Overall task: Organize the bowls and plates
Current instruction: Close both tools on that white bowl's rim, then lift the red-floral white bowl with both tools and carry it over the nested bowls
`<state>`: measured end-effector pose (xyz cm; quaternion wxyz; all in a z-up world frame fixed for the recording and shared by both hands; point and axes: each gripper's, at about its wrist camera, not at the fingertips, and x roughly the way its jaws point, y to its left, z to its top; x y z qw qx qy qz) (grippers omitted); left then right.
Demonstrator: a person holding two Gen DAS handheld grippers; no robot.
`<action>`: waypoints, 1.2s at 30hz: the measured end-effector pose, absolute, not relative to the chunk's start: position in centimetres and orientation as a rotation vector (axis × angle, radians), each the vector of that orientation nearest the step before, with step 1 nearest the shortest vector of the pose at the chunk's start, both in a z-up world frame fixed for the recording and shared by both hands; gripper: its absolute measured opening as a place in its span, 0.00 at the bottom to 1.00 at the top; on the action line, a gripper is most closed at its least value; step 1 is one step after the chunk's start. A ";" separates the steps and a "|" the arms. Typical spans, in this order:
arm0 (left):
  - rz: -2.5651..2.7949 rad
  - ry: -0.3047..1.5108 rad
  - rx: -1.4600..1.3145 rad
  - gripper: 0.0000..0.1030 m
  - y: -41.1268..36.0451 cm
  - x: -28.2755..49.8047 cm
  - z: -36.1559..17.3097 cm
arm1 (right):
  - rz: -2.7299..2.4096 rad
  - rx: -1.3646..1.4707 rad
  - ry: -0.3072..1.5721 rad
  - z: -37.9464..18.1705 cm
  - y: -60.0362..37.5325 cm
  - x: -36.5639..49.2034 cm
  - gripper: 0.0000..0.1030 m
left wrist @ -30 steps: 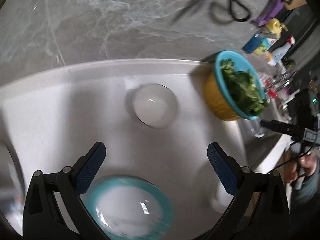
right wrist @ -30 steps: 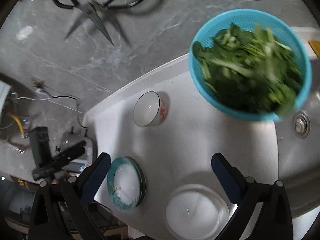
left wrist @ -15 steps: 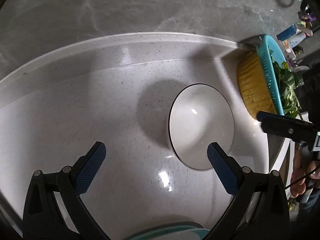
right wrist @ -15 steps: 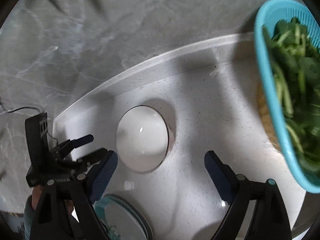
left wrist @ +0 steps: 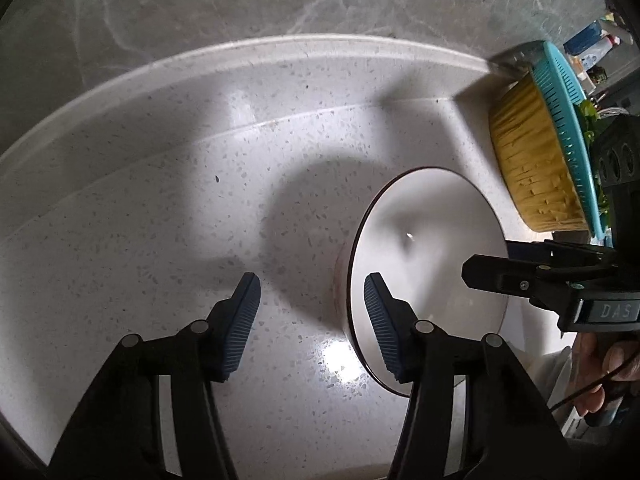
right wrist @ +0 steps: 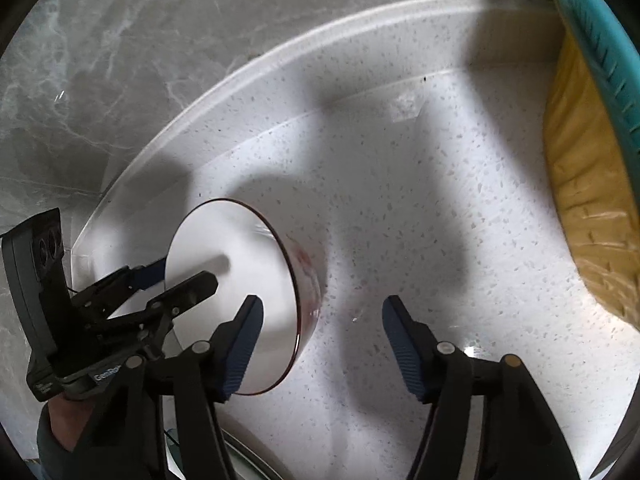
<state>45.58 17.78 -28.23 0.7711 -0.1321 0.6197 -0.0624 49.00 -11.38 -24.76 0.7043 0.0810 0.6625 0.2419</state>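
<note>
A white bowl (left wrist: pixel 424 256) with a dark rim and red pattern outside stands on the white speckled counter (left wrist: pixel 200 184). My left gripper (left wrist: pixel 312 320) is half open and straddles the bowl's left rim, one finger inside, one outside. My right gripper (right wrist: pixel 320 340) is half open and straddles the bowl's (right wrist: pixel 236 280) right rim the same way. Each gripper shows in the other's view, the right one (left wrist: pixel 520 272) over the bowl's far side. Neither looks closed on the rim.
A teal colander in a yellow basin (left wrist: pixel 544 152) holding greens stands at the right by the grey marble wall (left wrist: pixel 240 0). It also shows in the right wrist view (right wrist: pixel 592 160). A plate edge (right wrist: pixel 240 448) peeks in below.
Both grippers have come down close to the bowl and narrowed from wide open to half open, each now straddling a side of its rim. The plates have dropped out of view.
</note>
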 end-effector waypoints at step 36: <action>-0.171 1.365 -0.317 0.09 13.0 46.7 -27.0 | 0.555 0.151 1.473 -24.5 -11.0 48.3 0.13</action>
